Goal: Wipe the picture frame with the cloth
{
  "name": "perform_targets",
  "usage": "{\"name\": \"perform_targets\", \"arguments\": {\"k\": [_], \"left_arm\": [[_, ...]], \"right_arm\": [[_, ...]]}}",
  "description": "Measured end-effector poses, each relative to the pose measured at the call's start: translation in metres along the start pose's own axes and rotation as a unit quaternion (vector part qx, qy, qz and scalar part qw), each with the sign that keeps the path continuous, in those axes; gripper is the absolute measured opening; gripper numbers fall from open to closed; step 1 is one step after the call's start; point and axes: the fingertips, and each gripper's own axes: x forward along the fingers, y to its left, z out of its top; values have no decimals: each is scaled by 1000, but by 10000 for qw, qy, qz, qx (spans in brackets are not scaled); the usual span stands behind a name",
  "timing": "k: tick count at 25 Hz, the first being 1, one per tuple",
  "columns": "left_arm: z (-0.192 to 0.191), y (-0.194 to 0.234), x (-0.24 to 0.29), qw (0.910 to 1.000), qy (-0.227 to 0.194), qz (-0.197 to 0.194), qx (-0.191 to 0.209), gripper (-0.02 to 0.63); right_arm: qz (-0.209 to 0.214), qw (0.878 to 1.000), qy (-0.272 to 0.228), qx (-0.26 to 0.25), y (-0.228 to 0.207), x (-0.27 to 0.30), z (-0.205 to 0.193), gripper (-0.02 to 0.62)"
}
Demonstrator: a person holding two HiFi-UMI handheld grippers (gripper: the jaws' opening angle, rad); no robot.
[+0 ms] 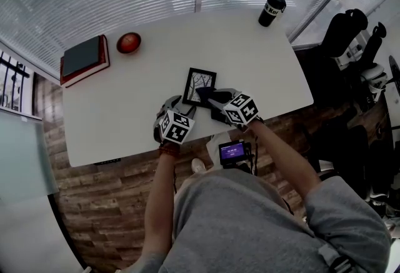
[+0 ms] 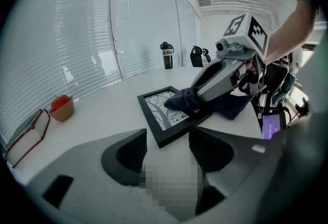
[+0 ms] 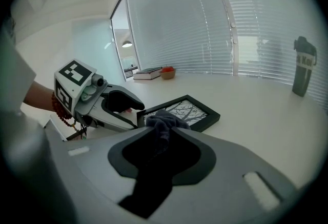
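A black picture frame (image 1: 200,85) with a tree print lies flat on the white table (image 1: 125,115). My right gripper (image 1: 216,100) is shut on a dark blue cloth (image 3: 163,121), and the bunched cloth (image 2: 185,100) presses on the frame's glass near its right edge. The rest of the cloth trails off the frame onto the table. My left gripper (image 2: 168,148) rests at the frame's near corner (image 2: 162,140); its jaws stand apart, and the corner sits just ahead of the gap without being pinched. In the right gripper view the left gripper's fingers (image 3: 123,101) lie beside that corner.
A red book (image 1: 84,59) and a bowl holding a red apple (image 1: 129,42) sit at the far left. A black bottle (image 1: 271,9) stands at the far right corner. Dark chairs (image 1: 350,34) stand right of the table. A small device with a purple screen (image 1: 234,153) hangs at my waist.
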Motion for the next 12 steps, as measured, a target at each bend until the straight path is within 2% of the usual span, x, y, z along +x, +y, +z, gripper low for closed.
{"name": "perform_targets", "arguments": {"k": [5, 12], "left_arm": [[0, -1, 1, 10000, 4, 21, 11, 259], [-1, -1, 1, 10000, 4, 11, 5, 259]], "right_arm": [[163, 9998, -32, 59, 12, -3, -6, 106], [785, 9967, -39, -186, 36, -6, -12, 104]]}}
